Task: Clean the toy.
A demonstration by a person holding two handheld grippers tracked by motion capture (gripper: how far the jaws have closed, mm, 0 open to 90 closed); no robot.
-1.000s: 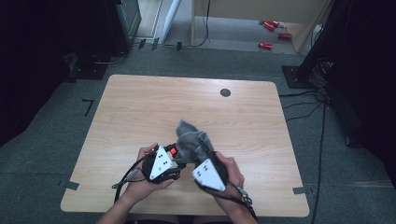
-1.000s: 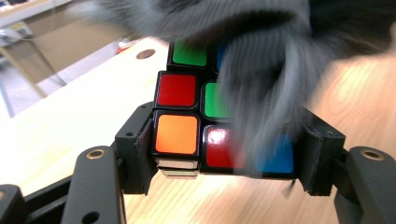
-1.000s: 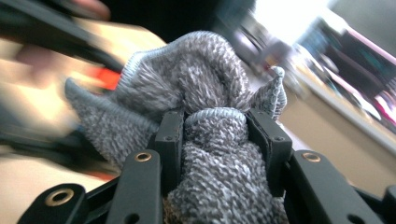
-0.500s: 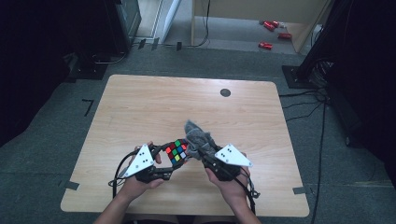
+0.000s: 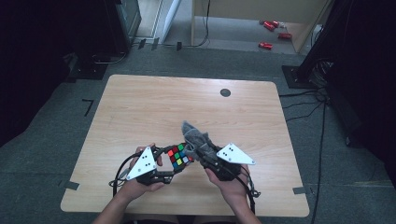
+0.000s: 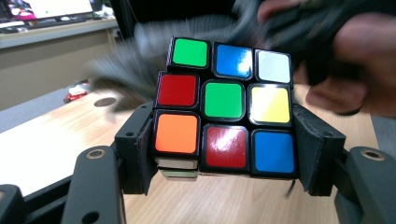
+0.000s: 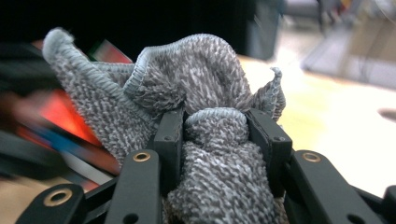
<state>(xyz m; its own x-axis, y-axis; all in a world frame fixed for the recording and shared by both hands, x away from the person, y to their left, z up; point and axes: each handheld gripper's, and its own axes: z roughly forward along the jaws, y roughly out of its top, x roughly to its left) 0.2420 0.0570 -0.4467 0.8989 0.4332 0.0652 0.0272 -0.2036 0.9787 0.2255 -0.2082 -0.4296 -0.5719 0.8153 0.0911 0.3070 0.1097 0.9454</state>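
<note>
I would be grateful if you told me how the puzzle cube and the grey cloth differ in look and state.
The puzzle cube is rigid, glossy and many-coloured; the grey cloth is soft, fuzzy and plain grey. The cube keeps its square shape in the left tool; the cloth is bunched in the right tool. Both are clamped and held above the table.

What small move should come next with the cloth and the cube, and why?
Probably bring the grey cloth back onto the cube and rub its colored face. The right tongs clamp the bunched cloth, the left tongs clamp the cube, and the two sit side by side above the table.
</note>
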